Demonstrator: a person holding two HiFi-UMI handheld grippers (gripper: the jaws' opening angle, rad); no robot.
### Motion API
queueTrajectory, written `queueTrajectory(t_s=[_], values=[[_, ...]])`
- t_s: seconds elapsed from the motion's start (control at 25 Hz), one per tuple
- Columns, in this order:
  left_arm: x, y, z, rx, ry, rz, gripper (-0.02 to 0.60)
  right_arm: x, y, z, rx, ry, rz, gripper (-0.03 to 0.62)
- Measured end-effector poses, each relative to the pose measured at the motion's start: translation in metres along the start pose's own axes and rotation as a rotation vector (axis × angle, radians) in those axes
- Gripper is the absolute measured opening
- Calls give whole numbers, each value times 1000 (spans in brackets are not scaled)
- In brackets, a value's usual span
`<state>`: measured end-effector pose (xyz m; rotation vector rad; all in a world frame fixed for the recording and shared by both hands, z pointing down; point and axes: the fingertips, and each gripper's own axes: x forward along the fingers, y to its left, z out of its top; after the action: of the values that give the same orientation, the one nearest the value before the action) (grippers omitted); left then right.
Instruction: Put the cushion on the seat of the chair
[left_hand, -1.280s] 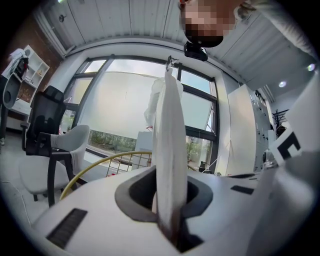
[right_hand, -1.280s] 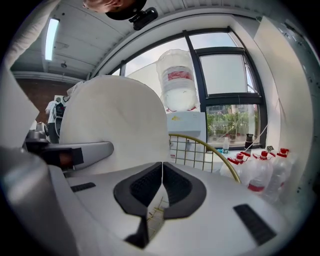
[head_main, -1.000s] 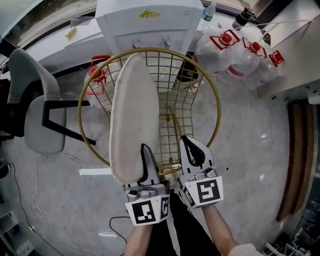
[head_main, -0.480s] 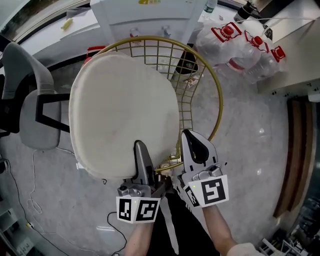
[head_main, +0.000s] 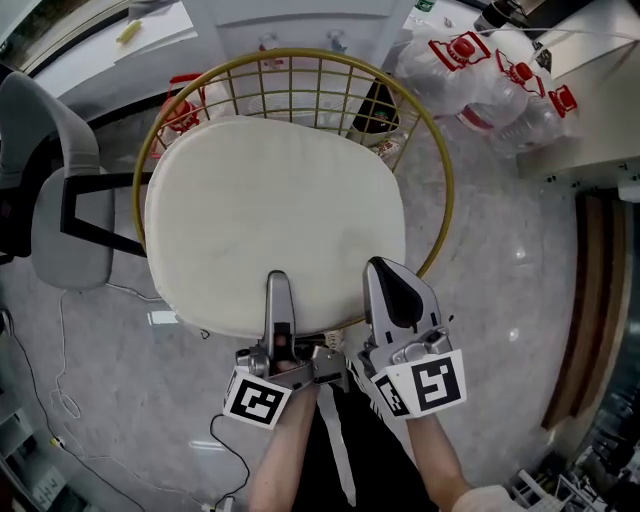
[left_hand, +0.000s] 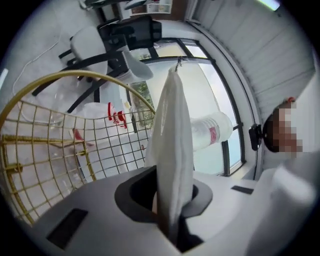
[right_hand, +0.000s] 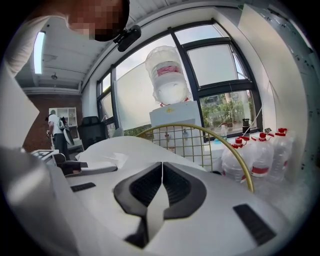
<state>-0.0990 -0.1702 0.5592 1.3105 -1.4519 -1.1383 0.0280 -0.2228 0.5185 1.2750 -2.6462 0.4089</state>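
The cream round cushion (head_main: 270, 230) lies flat over the seat of the gold wire chair (head_main: 441, 170) and covers most of its mesh. My left gripper (head_main: 278, 292) is shut on the cushion's near edge. In the left gripper view the cushion (left_hand: 172, 145) shows edge-on, pinched between the jaws of the left gripper (left_hand: 170, 202), with the chair's wire back (left_hand: 60, 150) to the left. My right gripper (head_main: 390, 288) is shut and empty, just off the cushion's near right edge. In the right gripper view the right gripper (right_hand: 161, 186) points over the cushion (right_hand: 125, 149) towards the chair rim (right_hand: 222, 137).
A white water dispenser (head_main: 300, 30) stands right behind the chair. Several large water bottles (head_main: 500, 85) with red caps crowd the floor at the back right. A grey office chair (head_main: 60, 220) stands to the left. A cable (head_main: 60, 400) trails over the marble floor.
The cushion went from standing on edge to flat and came down over the seat. My left gripper rolled with it and sank. The right gripper stayed put.
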Motion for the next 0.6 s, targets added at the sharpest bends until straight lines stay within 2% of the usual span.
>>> queueTrajectory(t_s=[0.12, 0.24, 0.36, 0.6], values=[[-1, 12, -3, -165, -25, -17, 52, 1, 2, -6, 14, 7, 4, 18], [-3, 27, -7, -273, -46, -16, 52, 4, 2, -12, 22, 16, 6, 18], [-6, 45, -12, -330, -48, 9, 52, 6, 2, -16, 29, 21, 1, 18], [-15, 78, -12, -374, -71, 54, 52, 15, 5, -26, 35, 30, 3, 18]])
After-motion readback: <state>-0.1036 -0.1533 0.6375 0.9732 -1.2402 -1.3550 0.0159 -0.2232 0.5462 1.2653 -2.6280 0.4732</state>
